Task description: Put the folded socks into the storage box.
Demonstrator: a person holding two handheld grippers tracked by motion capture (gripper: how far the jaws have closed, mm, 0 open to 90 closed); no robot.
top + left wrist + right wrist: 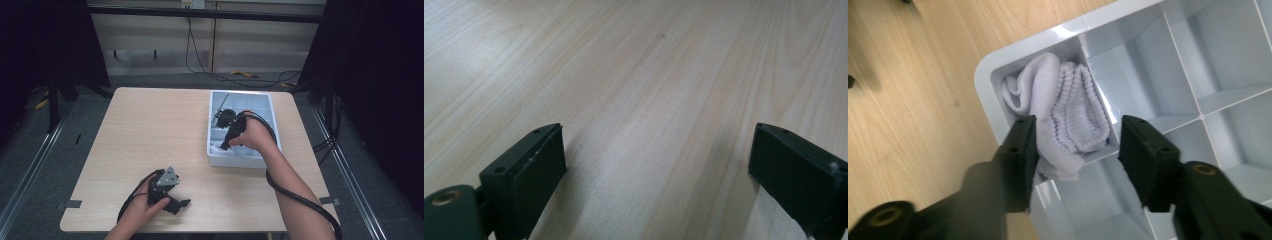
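Two grippers mine: right gripper (1075, 150) released above white sock (1068, 107) in corner compartment of grey tray (216, 161); left gripper (656, 170) released, near tabletop (150, 130) front edge.

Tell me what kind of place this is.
Probably a lab or recording room, not a home: a lone wooden table ringed by dark curtains, loose cables on the floor, and a grey divided tray holding a white sock.

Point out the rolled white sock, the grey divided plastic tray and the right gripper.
rolled white sock (1068, 115): right gripper view, on its ribbed cuff.
grey divided plastic tray (993, 67): right gripper view, on its rounded corner rim.
right gripper (1075, 142): right gripper view, midway between its open jaw tips.
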